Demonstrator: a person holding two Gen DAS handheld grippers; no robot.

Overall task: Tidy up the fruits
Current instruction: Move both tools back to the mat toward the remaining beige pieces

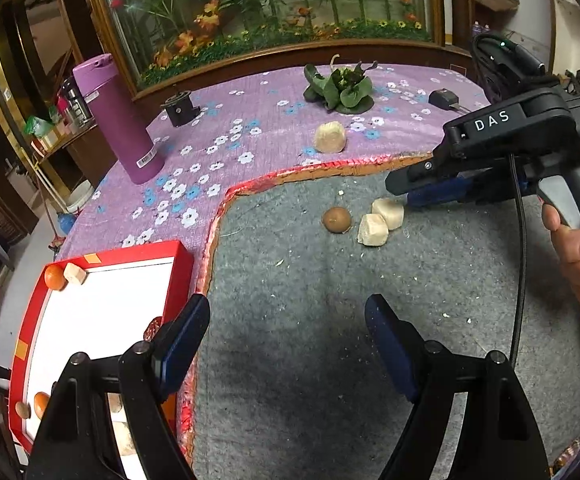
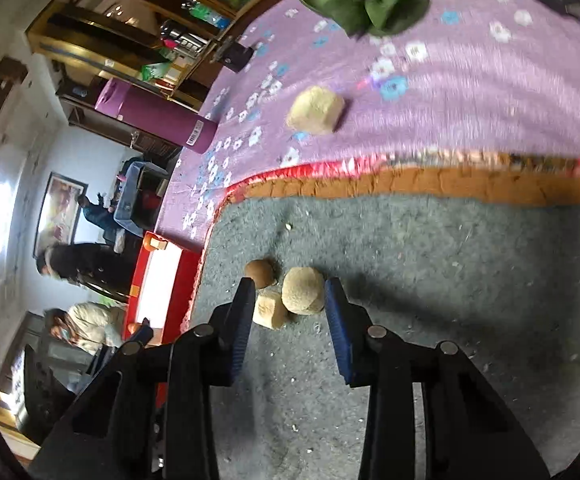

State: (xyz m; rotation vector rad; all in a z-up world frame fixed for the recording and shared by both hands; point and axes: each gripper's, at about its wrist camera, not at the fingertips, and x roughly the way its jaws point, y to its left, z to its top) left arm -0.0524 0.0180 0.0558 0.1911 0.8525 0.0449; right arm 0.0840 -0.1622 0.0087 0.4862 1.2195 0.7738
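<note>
At the left, the red tray [image 1: 180,258] held orange fruits [image 1: 54,277] and pale chunks, with the left gripper [image 1: 288,344] spread wide and empty above the grey mat [image 1: 290,264]. Further right, a brown fruit [image 1: 336,220] lay just beside two pale chunks [image 1: 388,212]. There the right gripper [image 2: 290,292] stood released, its fingers either side of them, gripping nothing.

The left gripper's [image 1: 288,344] arms hide part of the red tray [image 1: 178,256] at seven o'clock. In the right wrist view, the leafy greens [image 2: 370,0] at twelve o'clock are cropped and blurred.
</note>
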